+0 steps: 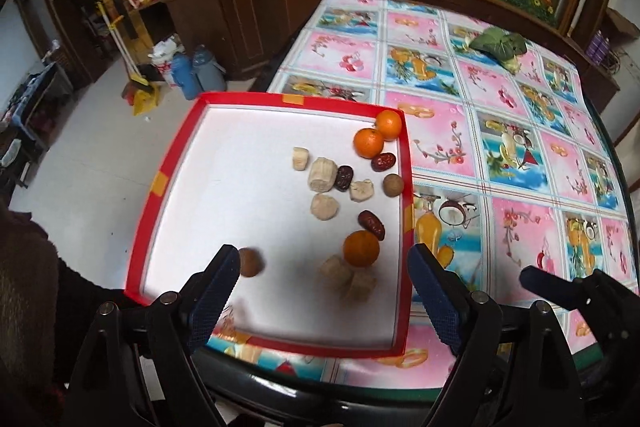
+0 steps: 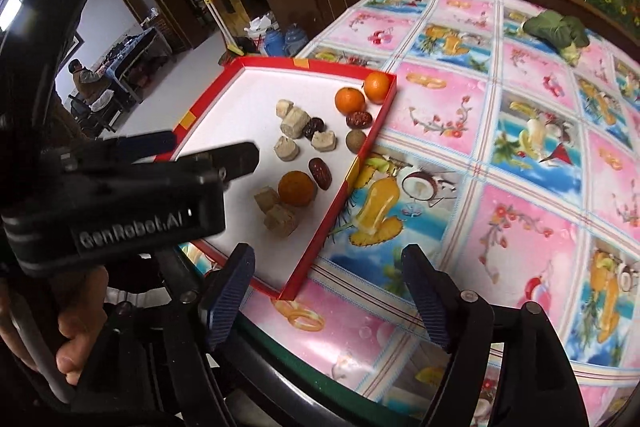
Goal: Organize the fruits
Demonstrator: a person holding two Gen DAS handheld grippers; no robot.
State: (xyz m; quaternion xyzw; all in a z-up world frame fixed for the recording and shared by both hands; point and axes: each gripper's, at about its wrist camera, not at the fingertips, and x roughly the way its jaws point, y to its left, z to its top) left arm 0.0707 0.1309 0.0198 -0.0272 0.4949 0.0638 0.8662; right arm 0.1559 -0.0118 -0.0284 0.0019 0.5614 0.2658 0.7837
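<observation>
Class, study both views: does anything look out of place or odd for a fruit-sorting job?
Yes. The red tray juts past the table edge over the floor. Inside, oranges, red dates and pale chunks lie mixed, not grouped. A leafy green bundle sits alone on the far side of the table.
</observation>
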